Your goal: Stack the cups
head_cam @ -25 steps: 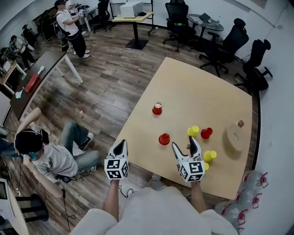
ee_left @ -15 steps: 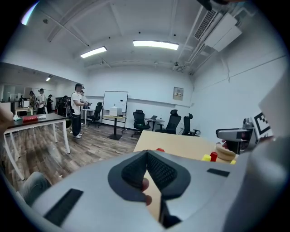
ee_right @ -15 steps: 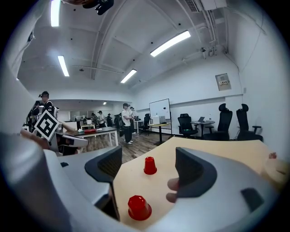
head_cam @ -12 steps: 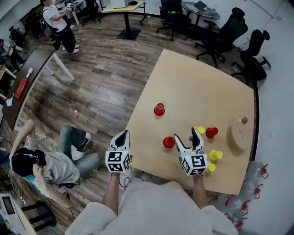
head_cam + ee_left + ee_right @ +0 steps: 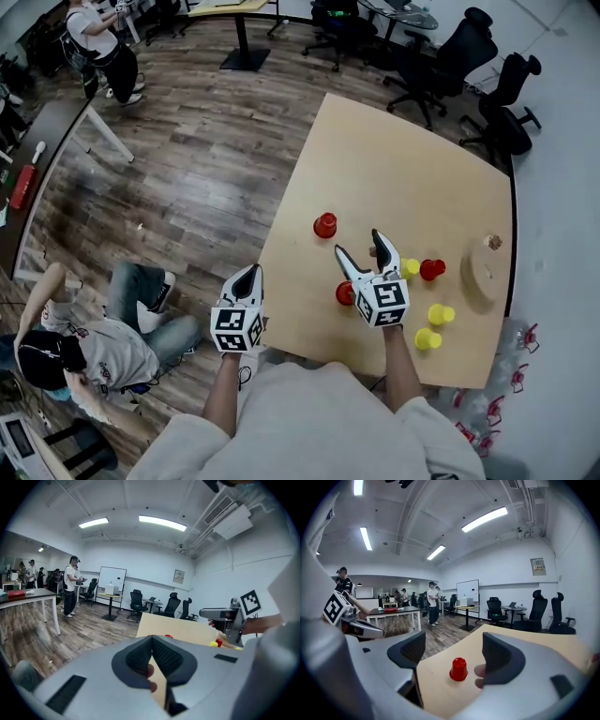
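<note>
An upside-down red cup stands near the left edge of the tan table; in the right gripper view this red cup sits ahead, between the jaws' lines. My right gripper is open and empty, hovering just right of it. A second red cup is half hidden under that gripper. Further right are a yellow cup, a third red cup and two more yellow cups. My left gripper is shut and empty, off the table's left edge.
A round wooden block lies near the table's right edge. Plastic bottles sit on the floor at the lower right. A person sits on the floor to the left. Office chairs stand beyond the far corner.
My right gripper has moved forward and left over the table, from beside the yellow cups to beside the upside-down red cup. The left gripper has hardly moved.
</note>
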